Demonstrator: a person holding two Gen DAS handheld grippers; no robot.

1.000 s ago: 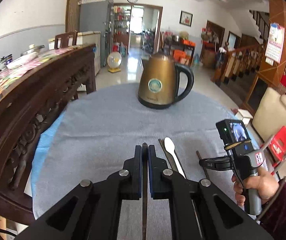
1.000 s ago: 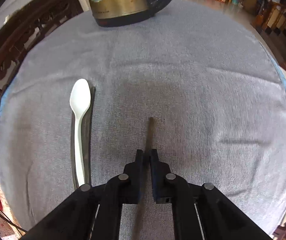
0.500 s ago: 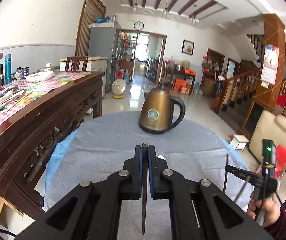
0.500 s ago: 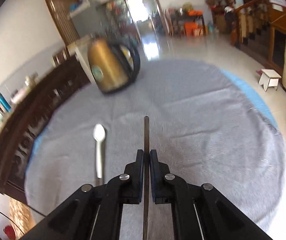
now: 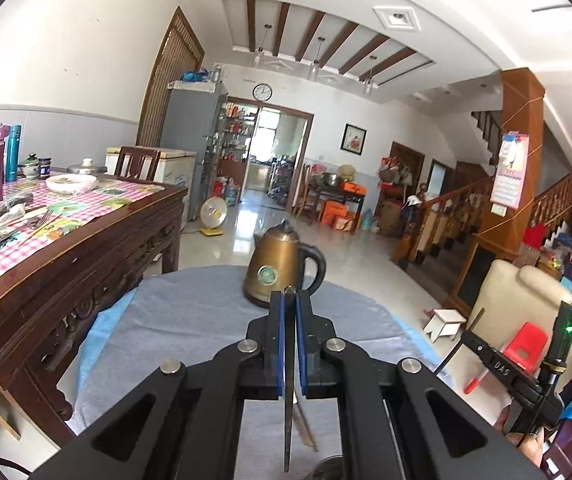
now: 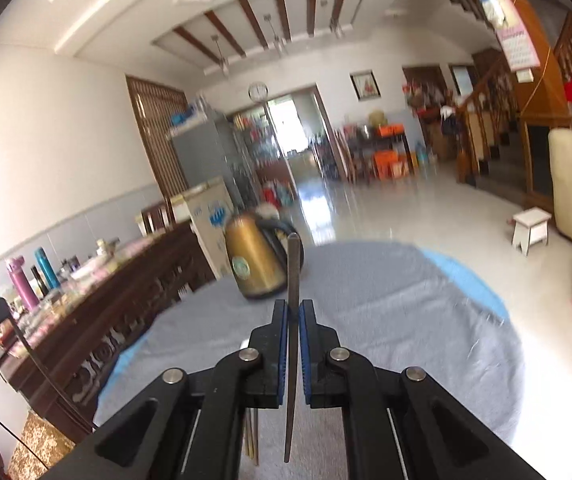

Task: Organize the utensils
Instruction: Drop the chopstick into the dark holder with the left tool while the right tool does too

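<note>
Two claws, each clamped on one dark chopstick: left claw (image 5: 289, 316) (chopstick (image 5: 288, 400)), right claw (image 6: 294, 320) (chopstick (image 6: 293, 320)); one kettle (image 5: 275, 270).

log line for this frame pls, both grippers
left gripper: shut on chopstick | right gripper: shut on chopstick | both raised above table | kettle ahead

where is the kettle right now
The gold kettle stands upright at the far side of the grey-clothed round table, straight ahead of both tools, right of the carved sideboard.

Glossy bronze metal kettle (image 5: 275, 270), matt grey cloth tablecloth (image 5: 189, 320), carved dark wooden sideboard (image 5: 85, 264)
</note>
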